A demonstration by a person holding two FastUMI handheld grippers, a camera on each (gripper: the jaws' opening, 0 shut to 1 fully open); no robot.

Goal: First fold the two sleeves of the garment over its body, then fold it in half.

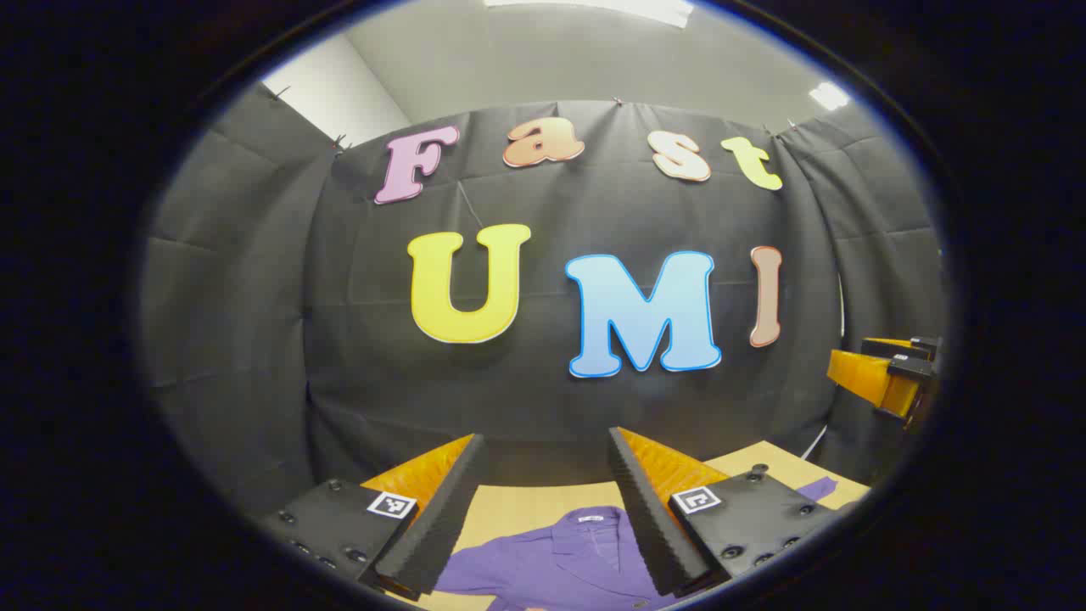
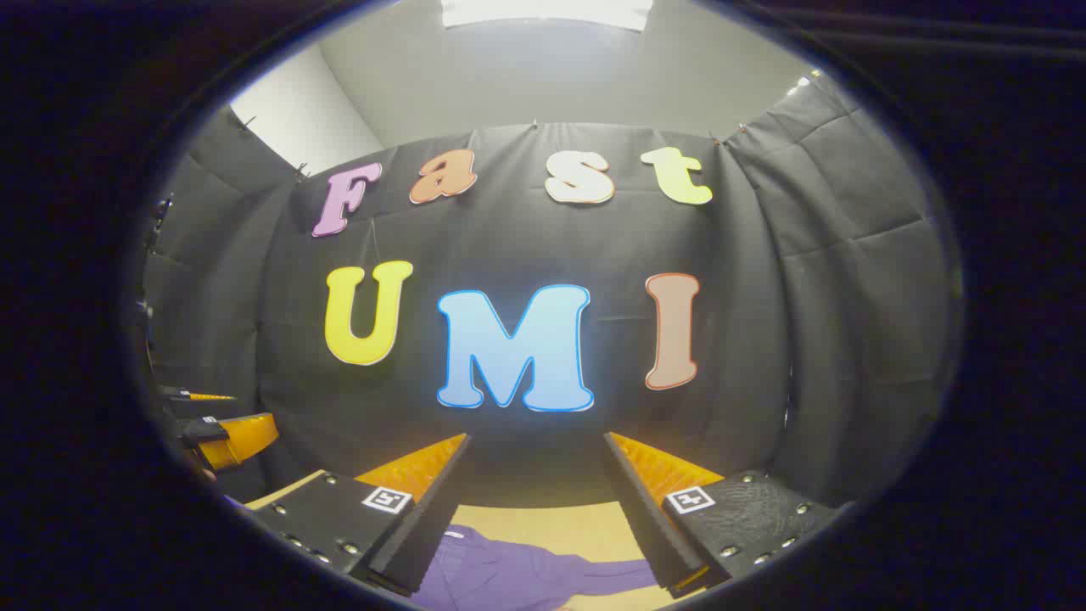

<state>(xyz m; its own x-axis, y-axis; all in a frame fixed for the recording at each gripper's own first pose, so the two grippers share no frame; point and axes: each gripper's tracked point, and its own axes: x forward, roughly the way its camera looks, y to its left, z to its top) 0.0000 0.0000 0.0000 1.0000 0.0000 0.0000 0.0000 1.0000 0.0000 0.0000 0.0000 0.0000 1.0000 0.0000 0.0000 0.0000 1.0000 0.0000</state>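
Your left gripper (image 1: 543,475) and right gripper (image 2: 536,475) both stand wide open, holding nothing. The purple shirt (image 1: 556,564) lies on the table (image 1: 526,501) below the jaws (sleeves apparently unfolded). Lower onto a sleeve (image 2: 615,577) first.

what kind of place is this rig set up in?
Most likely an indoor recording booth, not a home: black cloth wall draped on all sides, a plain wooden table holding a purple shirt, and bright ceiling lights overhead.
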